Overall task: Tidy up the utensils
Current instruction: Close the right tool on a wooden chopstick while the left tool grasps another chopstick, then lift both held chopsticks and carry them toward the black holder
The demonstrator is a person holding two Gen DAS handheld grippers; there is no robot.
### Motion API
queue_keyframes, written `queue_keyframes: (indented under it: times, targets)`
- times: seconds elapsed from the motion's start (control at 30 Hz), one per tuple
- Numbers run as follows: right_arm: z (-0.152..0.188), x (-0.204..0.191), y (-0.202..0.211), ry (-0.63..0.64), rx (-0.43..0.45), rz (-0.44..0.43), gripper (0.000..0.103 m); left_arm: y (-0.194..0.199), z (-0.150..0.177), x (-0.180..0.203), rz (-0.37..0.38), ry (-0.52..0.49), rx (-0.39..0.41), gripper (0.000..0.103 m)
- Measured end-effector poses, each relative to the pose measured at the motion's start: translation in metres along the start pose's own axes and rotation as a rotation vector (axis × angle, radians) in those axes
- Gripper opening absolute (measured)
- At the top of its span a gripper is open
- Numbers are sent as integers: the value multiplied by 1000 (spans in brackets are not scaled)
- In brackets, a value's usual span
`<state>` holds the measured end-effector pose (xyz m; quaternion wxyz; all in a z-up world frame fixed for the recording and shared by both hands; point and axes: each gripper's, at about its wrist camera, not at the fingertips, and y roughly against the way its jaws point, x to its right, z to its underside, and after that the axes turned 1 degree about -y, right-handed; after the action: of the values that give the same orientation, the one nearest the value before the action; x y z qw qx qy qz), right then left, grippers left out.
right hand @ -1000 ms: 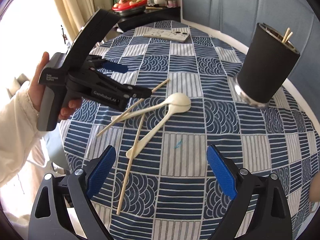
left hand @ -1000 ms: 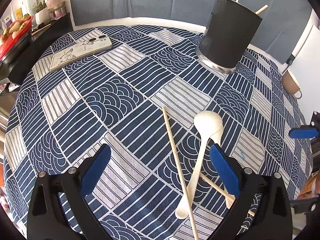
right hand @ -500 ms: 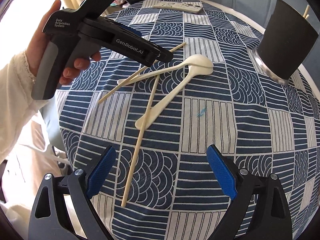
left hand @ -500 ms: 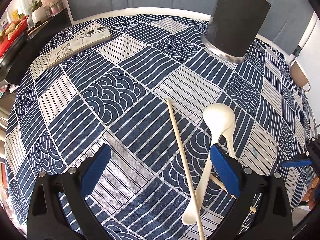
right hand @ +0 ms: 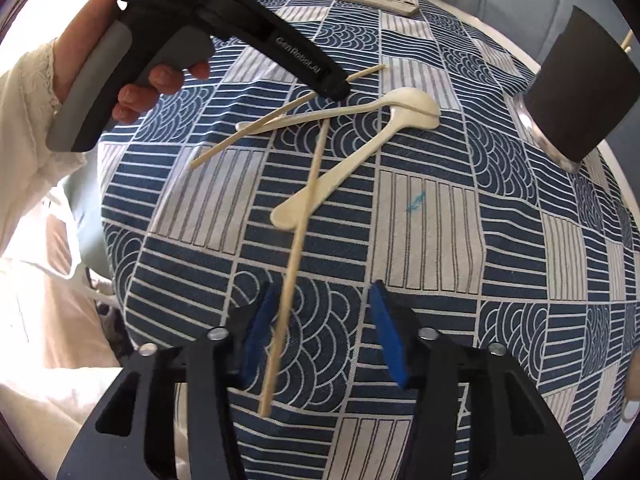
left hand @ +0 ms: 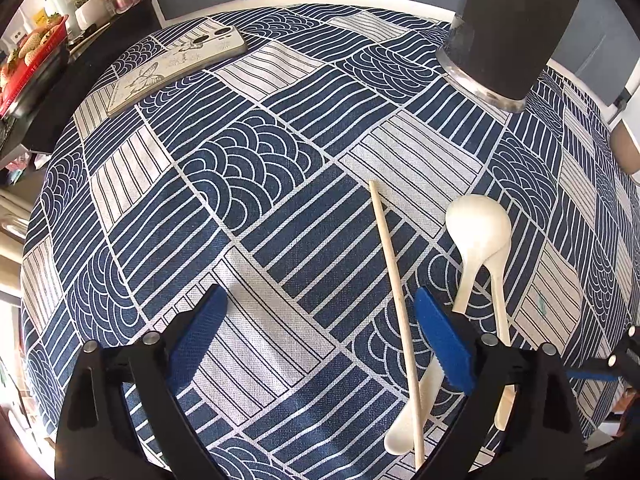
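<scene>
Two cream spoons (left hand: 478,224) lie crossed with two wooden chopsticks on the blue patterned tablecloth (left hand: 256,184). One chopstick (left hand: 394,280) runs between the jaws of my left gripper (left hand: 320,340), close to the right pad; the jaws are closing and the pads do not press on it. The other chopstick (right hand: 296,240) lies between the jaws of my right gripper (right hand: 324,332), beside the left pad; these jaws are closing too, with the right pad well clear. The black utensil holder (right hand: 580,96) stands at the far right with sticks in it. A hand holds the left gripper (right hand: 332,84) over the spoons (right hand: 408,104).
A phone in a butterfly case (left hand: 180,64) lies at the far left of the table. A dark side table with a red fruit tray (left hand: 36,52) stands beyond it. A beige mug (left hand: 628,152) sits at the right edge. The table's rim is close below my right gripper.
My right gripper has dropped toward the table and its jaws have narrowed around the chopstick's near end. The left gripper has tilted down a little and its jaws have narrowed slightly.
</scene>
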<state>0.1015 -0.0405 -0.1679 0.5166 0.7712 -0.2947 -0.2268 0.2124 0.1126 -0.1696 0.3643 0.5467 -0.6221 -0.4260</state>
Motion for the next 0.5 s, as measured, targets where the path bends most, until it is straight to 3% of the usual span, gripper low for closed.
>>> queue_keyframes:
  times: [0.03,0.07,0.1,0.13,0.2,0.27,0.5]
  targets:
    - [1,2,1,-7,1,1,17,2,-1,-1,-1,0,-6,83]
    - [1,5,2,-18,-2,-10,7,4,-1,-2,-1,7,-12,74]
    - [2,8,3,-29,-7,-22,5,6,-2,-5,-1,13,-13,59]
    - [4,11,4,-39,-12,-35,5,8,-2,-6,-1,19,-18,52]
    - [6,16,5,-52,-19,-50,5,11,0,-8,-3,31,-32,24]
    - [10,21,8,-73,-19,-47,5,12,3,-12,13,42,-48,10]
    - [17,49,28,-173,26,-59,5,16,15,-17,-13,66,-80,6]
